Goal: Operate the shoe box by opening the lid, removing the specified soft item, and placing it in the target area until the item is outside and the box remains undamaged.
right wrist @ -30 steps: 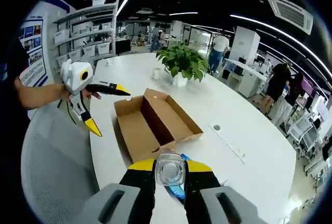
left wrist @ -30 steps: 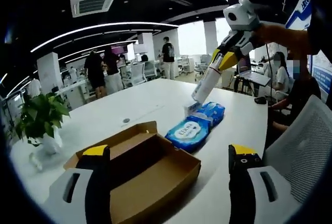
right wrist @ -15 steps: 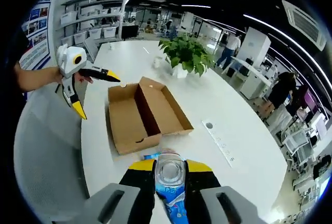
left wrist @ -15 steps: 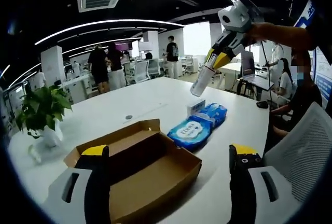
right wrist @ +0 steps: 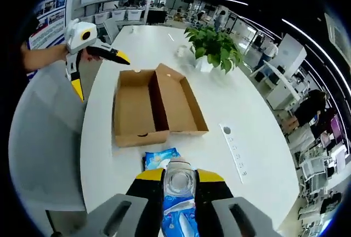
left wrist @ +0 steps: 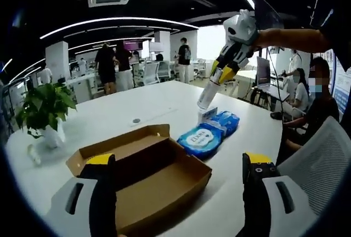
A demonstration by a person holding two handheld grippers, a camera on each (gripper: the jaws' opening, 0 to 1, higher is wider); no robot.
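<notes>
In the left gripper view, the left gripper (left wrist: 178,193) sits at the bottom of the frame with jaws wide apart and nothing between them. Just beyond, lower centre, the shoe box (left wrist: 143,165) lies open and empty on the white table (left wrist: 137,108). Past it, right of centre, two blue wipe packs (left wrist: 208,133) lie touching. Above them, upper right, the right gripper (left wrist: 209,91) is clamped on a clear bottle (left wrist: 207,93), lifted off the table. A potted plant (left wrist: 41,111) stands at far left.
</notes>
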